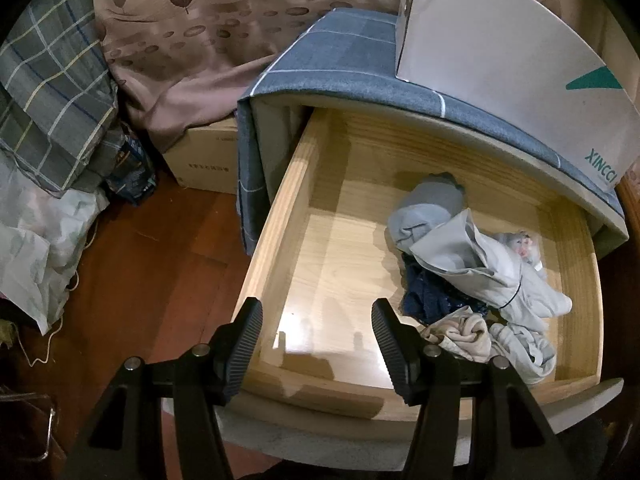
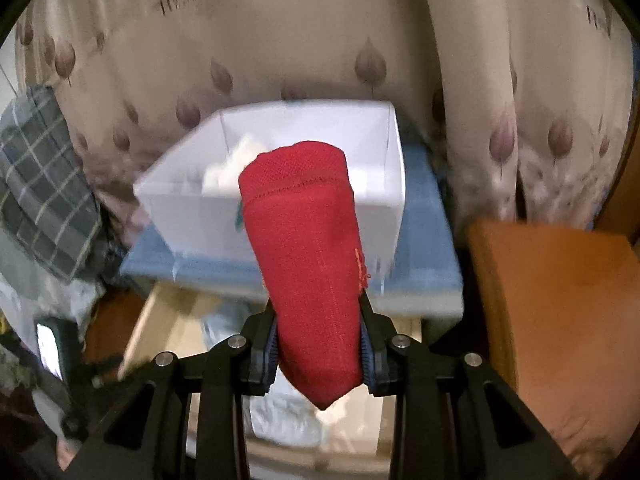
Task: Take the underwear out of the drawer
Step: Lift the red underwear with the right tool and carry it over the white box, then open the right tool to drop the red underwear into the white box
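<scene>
Right gripper [image 2: 319, 344] clamps red underwear [image 2: 308, 248] above the drawer [image 1: 276, 236]; left gripper [image 1: 318, 344] open, empty, at drawer front.

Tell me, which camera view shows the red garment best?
The right wrist view: the red garment fills its centre, clamped in the right gripper. The left wrist view shows none of it, only the drawer.

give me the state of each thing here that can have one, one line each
drawer: pulled open
clothes pile: crumpled, lying in the drawer's right part
white box: open-topped, on the blue-covered cabinet top, something pale inside
red underwear: clamped in the right gripper, lifted in front of the box
left gripper: open, empty, over the drawer's front edge
right gripper: shut on the red underwear
</scene>
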The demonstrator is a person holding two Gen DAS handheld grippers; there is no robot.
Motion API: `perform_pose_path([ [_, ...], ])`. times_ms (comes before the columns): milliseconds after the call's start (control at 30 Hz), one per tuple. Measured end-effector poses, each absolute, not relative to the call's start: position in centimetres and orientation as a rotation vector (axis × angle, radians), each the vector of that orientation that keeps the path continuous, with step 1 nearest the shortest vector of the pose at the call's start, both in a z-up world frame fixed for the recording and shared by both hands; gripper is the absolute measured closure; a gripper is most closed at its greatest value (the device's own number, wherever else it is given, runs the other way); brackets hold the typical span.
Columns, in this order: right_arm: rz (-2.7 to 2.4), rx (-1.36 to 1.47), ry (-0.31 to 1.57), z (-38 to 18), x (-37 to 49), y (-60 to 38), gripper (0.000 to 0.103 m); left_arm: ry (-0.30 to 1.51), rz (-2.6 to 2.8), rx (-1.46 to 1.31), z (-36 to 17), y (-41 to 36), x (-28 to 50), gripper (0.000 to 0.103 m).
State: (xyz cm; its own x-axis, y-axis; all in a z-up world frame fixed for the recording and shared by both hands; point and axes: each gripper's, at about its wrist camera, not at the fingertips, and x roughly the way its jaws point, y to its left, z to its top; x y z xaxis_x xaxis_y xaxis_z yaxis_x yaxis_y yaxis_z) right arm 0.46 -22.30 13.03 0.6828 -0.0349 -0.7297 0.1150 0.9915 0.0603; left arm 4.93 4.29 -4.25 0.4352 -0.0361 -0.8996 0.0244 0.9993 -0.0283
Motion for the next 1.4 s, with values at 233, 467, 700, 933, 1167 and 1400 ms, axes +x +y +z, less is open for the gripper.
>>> perform_pose_path([
  [233,-0.095,0.109,0.723,18.2,5.1,-23.1,0.073,1.122,-0.042,-0.008,-4.3,4.1,4.9,0.045],
  [467,-0.124,0.124,0.746,18.5,10.3,-23.5,0.073,1.121,-0.045,-0.013,-4.5,4.1,5.0,0.045],
  [700,-0.140,0.121,0.852,16.2,14.2,-24.0,0.073,1.120,-0.049,-0.039,-4.5,4.4,5.0,0.045],
  [933,-0.145,0.100,0.925,13.8,15.8,-23.9,0.072,1.120,-0.055,-0.042,-4.6,4.4,5.1,0.045],
  [1167,-0.143,0.101,0.972,12.2,16.5,-23.9,0.064,1.125,-0.057,-0.045,-4.7,4.3,5.2,0.045],
  [1400,-0.116,0.111,0.955,12.6,15.5,-23.4,0.061,1.129,-0.060,-0.042,-4.8,4.1,5.3,0.045],
])
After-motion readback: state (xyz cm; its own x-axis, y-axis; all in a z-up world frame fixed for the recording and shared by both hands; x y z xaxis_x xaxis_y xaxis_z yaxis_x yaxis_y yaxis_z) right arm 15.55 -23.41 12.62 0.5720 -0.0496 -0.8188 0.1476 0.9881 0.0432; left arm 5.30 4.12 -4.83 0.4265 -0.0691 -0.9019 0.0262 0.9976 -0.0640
